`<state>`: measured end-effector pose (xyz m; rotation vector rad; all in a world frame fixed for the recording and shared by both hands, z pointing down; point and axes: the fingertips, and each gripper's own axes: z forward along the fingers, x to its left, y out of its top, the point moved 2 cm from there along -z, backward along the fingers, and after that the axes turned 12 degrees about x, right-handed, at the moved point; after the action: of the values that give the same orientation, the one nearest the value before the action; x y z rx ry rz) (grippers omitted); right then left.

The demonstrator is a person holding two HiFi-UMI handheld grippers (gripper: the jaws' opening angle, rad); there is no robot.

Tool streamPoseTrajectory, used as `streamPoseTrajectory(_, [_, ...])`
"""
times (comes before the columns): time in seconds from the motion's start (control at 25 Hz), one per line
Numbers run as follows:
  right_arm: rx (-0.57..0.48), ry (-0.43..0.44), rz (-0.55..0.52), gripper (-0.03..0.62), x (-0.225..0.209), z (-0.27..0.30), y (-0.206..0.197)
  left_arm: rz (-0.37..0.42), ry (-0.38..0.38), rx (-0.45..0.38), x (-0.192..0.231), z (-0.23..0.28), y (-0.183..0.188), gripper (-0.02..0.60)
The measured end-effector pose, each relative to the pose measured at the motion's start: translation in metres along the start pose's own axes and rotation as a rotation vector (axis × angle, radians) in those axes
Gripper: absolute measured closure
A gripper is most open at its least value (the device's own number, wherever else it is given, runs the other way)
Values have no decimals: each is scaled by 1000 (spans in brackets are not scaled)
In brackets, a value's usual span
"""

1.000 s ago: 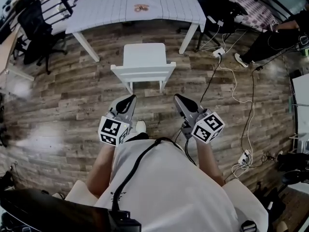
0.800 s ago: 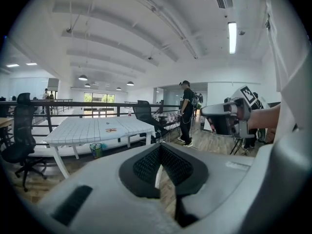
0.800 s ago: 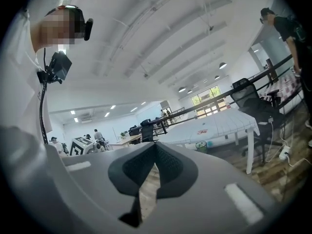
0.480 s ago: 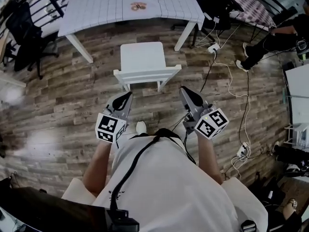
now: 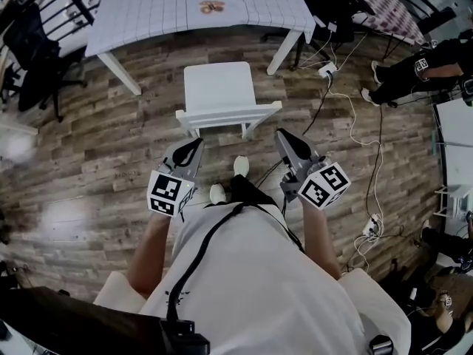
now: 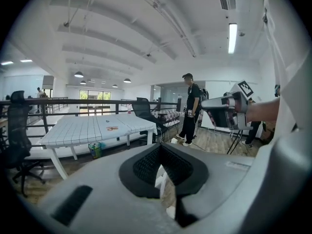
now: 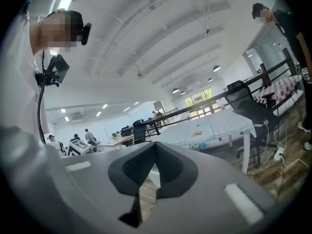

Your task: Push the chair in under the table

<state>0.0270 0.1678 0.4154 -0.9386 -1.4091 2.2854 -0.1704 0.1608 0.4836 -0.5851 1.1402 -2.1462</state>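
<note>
Stretching across the whole head view, the wood-plank floor (image 5: 96, 161) carries everything else. The white table (image 5: 162, 6) stands at its far side, two slanted legs reaching down toward the viewer. The person in a white top (image 5: 251, 287) fills the near edge, a black strap running down the chest and both forearms held forward. The white chair (image 5: 220, 91) stands on the floor just out from the table's near edge, roughly between those two legs, with a strip of planks showing between seat and tabletop. Its seat faces the table and its backrest faces the person.

A bystander in dark clothes (image 5: 414, 72) stands toward the floor's far right corner, and a black office chair (image 5: 29, 50) sits toward the far left. Cables (image 5: 355, 132) trail over the planks along the right side.

The left gripper (image 5: 196, 143) points at the left end of the backrest, just short of it, jaws pressed together with nothing between them. The right gripper (image 5: 282, 134) points at the right end, likewise closed and empty. A pale shoe (image 5: 241, 166) lies between the two grippers. A small orange item (image 5: 212, 7) rests on the tabletop near its near edge.
</note>
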Motion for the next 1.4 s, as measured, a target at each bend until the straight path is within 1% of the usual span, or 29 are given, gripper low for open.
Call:
streamPoseTrajectory(0.08, [20,-9,-28,588,-5,7,2,33,9,26,4,5,0,574])
streamPoseTrajectory(0.24, [83,-36,-126,588,-15,22,5,112,21,79,8,18,-1,574])
streamPoseTrajectory(0.36, [139,-42,-179,588,-30,37,0,158,46,116,14,33,-2,574])
streamPoseTrajectory(0.48, [241,-37,-248,589,-51,56,-16,202,56,166,21,54,-7,574])
streamPoseTrajectory(0.6, [379,-41,-378,588,-74,76,-38,275,50,241,24,79,-16,574])
streamPoseTrajectory(0.68, [453,-39,-454,588,-86,85,-49,317,52,286,26,93,-20,574])
streamPoseTrajectory(0.84, [535,1,-554,588,-102,106,-57,342,67,335,37,116,-19,574])
streamPoseTrajectory(0.92, [577,17,-621,588,-112,118,-61,353,76,363,44,128,-19,572])
streamPoseTrajectory(1.0, [623,35,-698,588,-121,128,-63,379,79,398,48,141,-19,541])
streamPoseTrajectory(1.04, [648,48,-735,585,-125,132,-65,396,81,416,49,147,-19,538])
streamPoseTrajectory(1.08, [676,65,-771,547,-128,136,-68,414,83,432,51,152,-19,533])
streamPoseTrajectory(1.12, [705,85,-806,522,-130,140,-71,434,86,450,52,157,-18,518])
streamPoseTrajectory(1.2, [759,120,-866,473,-135,146,-76,471,85,492,55,168,-19,475])
streamPoseTrajectory(1.32, [815,146,-944,429,-146,153,-79,508,72,569,58,183,-26,397])
streamPoseTrajectory(1.4, [856,163,-995,406,-154,157,-84,553,65,635,59,192,-35,363])
